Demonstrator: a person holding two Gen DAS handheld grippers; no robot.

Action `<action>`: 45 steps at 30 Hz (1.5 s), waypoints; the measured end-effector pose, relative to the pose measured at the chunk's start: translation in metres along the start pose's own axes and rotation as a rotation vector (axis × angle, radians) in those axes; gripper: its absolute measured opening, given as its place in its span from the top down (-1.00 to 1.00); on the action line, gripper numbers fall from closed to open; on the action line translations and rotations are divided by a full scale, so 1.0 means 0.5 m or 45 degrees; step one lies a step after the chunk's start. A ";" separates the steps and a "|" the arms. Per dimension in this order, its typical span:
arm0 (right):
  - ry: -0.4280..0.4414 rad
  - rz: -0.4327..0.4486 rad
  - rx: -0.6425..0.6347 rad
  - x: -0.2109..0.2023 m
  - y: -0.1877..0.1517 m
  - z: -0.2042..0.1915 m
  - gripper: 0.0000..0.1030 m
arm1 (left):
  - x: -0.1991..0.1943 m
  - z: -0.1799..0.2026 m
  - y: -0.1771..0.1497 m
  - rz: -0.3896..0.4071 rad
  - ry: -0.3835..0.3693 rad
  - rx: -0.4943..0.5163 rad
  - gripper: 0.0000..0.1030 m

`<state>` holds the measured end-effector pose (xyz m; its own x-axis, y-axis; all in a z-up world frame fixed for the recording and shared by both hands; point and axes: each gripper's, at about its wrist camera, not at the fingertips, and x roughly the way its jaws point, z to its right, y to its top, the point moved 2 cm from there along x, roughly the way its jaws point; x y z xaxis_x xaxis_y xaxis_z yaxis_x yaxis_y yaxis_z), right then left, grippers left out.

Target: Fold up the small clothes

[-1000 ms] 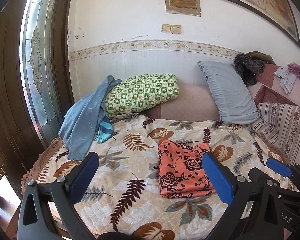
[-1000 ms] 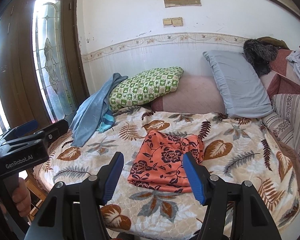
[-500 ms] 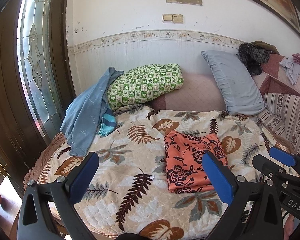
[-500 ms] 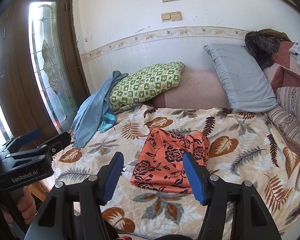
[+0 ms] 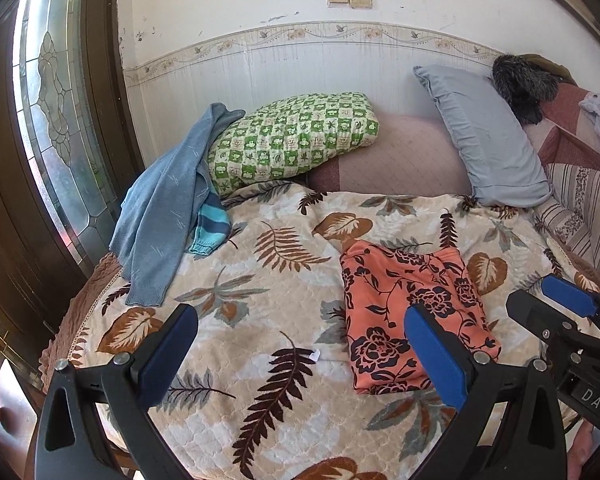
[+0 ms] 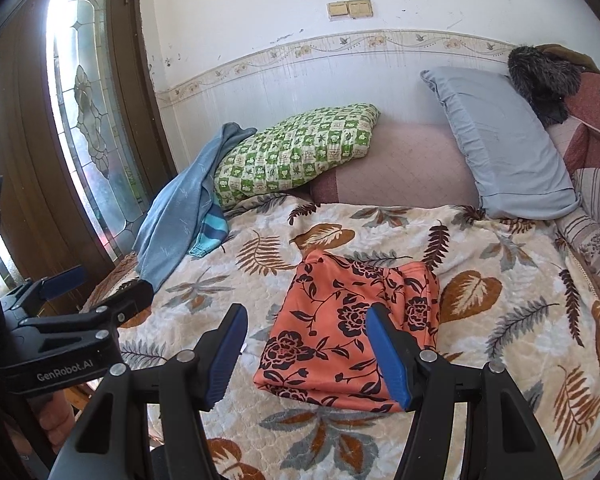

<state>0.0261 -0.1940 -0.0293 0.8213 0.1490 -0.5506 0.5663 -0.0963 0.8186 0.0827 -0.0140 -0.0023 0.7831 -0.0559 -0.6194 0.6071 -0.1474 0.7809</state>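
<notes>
Garment (image 6: 352, 328): orange w/ black floral print. Blanket (image 5: 260, 360): cream, brown and grey leaf pattern. Pillow (image 5: 292, 142): green/white check. Second pillow (image 5: 484, 140): plain grey-blue. Sweater (image 5: 160, 216): blue, w/ a turquoise/navy striped cuff showing beside it. Gripper pads (image 6: 388, 356): blue on black frames. Wall (image 5: 228, 12): white w/ floral border strip. Door (image 6: 32, 160): dark brown.

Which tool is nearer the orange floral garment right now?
Right. The right tool hangs open just short of the orange floral garment, lined up with it; the left tool, also open, sits off to the garment's left side.
</notes>
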 end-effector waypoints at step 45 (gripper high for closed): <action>-0.501 -0.163 0.182 0.178 -0.047 0.412 -0.40 | 0.369 -0.275 -0.050 -0.347 0.189 -0.379 -0.99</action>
<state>0.1000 -0.3813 -0.1310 0.6918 -0.2146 -0.6894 0.6466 -0.2409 0.7238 0.2307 0.1153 -0.1248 0.5864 0.0919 -0.8048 0.7899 0.1552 0.5933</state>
